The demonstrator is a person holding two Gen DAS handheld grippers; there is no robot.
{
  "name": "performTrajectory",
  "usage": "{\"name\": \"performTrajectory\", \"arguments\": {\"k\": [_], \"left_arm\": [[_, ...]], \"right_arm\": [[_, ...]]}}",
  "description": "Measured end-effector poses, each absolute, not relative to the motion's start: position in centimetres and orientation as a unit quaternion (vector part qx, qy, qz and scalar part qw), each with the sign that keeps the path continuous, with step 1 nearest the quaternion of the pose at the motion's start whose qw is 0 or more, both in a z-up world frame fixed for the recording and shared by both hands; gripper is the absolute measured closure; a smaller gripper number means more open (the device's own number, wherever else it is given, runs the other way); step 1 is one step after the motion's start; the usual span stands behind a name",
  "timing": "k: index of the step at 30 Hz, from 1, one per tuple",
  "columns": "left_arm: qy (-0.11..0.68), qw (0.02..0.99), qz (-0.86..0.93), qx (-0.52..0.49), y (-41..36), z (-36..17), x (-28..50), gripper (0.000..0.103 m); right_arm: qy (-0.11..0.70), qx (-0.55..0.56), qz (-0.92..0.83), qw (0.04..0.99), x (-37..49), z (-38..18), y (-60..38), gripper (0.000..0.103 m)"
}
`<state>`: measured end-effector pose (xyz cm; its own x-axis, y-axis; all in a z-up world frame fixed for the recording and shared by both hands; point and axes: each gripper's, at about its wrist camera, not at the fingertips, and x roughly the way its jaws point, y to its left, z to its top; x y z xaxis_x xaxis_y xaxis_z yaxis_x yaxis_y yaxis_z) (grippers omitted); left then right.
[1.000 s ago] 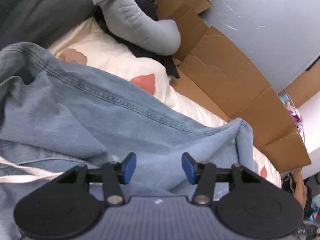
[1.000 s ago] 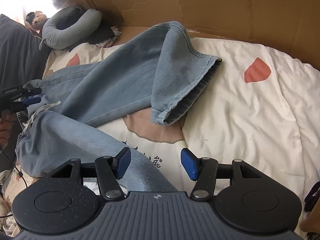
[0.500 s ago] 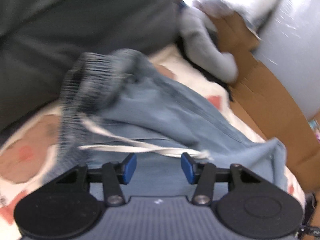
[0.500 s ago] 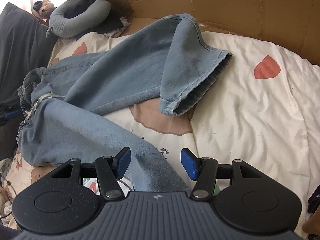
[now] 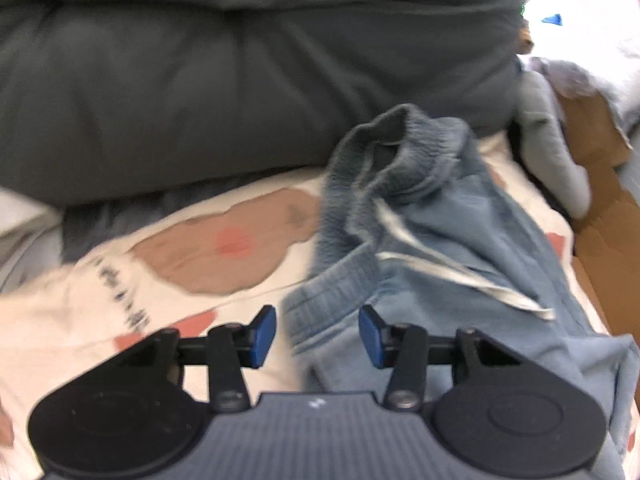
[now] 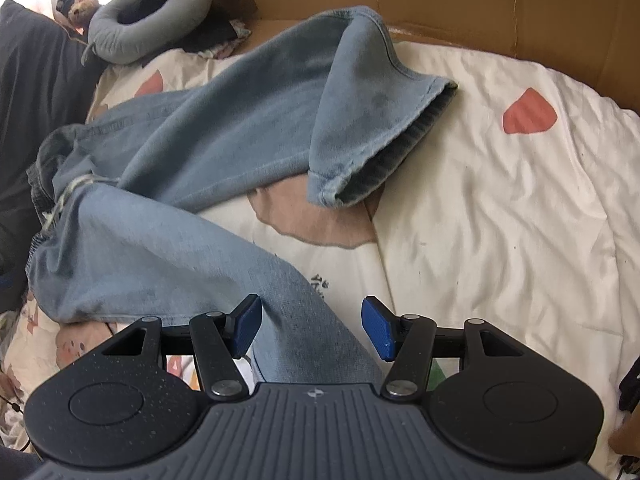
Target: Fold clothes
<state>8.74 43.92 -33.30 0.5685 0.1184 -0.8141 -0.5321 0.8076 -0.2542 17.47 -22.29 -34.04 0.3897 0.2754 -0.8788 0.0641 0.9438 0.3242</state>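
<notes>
Left wrist view: the left tongs (image 5: 317, 330) are spread wide with nothing between the blue pads, hovering just over the elastic waistband edge of light blue jeans (image 5: 452, 240). A white drawstring (image 5: 460, 276) trails across the denim. Beyond lies a cream bedspread (image 5: 120, 280) with brown and red patches, then a dark grey cushion (image 5: 240, 80).

Right wrist view: the right tongs (image 6: 311, 324) are also spread wide, gripping nothing, above one trouser leg (image 6: 200, 256) that runs beneath them. The other leg (image 6: 280, 112) crosses the bed farther off, its cuff folded back. Behind are a grey neck pillow (image 6: 152, 24) and cardboard sheets (image 6: 480, 8).
</notes>
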Motion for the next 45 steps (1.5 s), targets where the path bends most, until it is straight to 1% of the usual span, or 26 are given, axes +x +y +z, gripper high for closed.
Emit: {"name": "performTrajectory", "arguments": {"k": [2, 3, 5, 7, 11, 13, 19, 25, 30, 31, 34, 35, 43, 45], "left_arm": [[0.429, 0.841, 0.205, -0.257, 44.3, -34.3, 7.8, 0.062], [0.434, 0.836, 0.211, -0.262, 44.5, -34.9, 7.4, 0.062], [0.445, 0.826, 0.215, -0.270, 44.6, -36.1, 6.5, 0.066], [0.450, 0.822, 0.211, -0.279, 44.5, -37.1, 6.2, 0.066], [0.445, 0.830, 0.208, -0.263, 43.9, -38.2, 6.4, 0.067], [0.443, 0.830, 0.203, -0.272, 43.9, -38.8, 6.6, 0.070], [0.433, 0.830, 0.186, -0.299, 44.1, -39.6, 6.8, 0.070], [0.434, 0.832, 0.167, -0.302, 43.2, -39.6, 8.3, 0.070], [0.443, 0.825, 0.163, -0.312, 42.0, -40.2, 10.1, 0.070], [0.445, 0.826, 0.162, -0.307, 41.8, -40.3, 10.4, 0.068], [0.452, 0.816, 0.160, -0.322, 41.9, -40.9, 11.2, 0.054], [0.451, 0.814, 0.158, -0.331, 42.0, -41.1, 11.3, 0.052], [0.435, 0.797, 0.143, -0.394, 42.6, -41.6, 12.0, 0.045], [0.428, 0.787, 0.143, -0.421, 43.1, -41.9, 11.8, 0.045]], "right_arm": [[0.553, 0.148, 0.068, 0.817, 17.4, -34.1, -22.1, 0.041], [0.555, 0.145, 0.069, 0.816, 17.4, -34.1, -22.0, 0.041], [0.557, 0.140, 0.070, 0.816, 17.5, -34.0, -21.9, 0.041], [0.557, 0.136, 0.069, 0.817, 17.5, -33.9, -21.9, 0.041], [0.557, 0.136, 0.066, 0.817, 17.3, -33.8, -22.0, 0.041], [0.561, 0.138, 0.064, 0.814, 17.2, -34.0, -22.1, 0.041], [0.568, 0.142, 0.049, 0.809, 16.9, -34.6, -22.3, 0.041], [0.562, 0.194, 0.031, 0.804, 16.8, -35.0, -22.5, 0.041], [0.552, 0.208, 0.022, 0.807, 17.4, -34.9, -22.2, 0.041], [0.551, 0.206, 0.023, 0.809, 17.4, -34.9, -22.2, 0.040], [0.557, 0.193, 0.026, 0.808, 17.2, -35.3, -21.9, 0.040], [0.561, 0.193, 0.024, 0.805, 17.1, -35.5, -21.9, 0.040], [0.569, 0.182, 0.018, 0.802, 17.5, -36.9, -21.9, 0.038], [0.569, 0.179, 0.016, 0.803, 17.6, -37.2, -21.8, 0.035]]}}
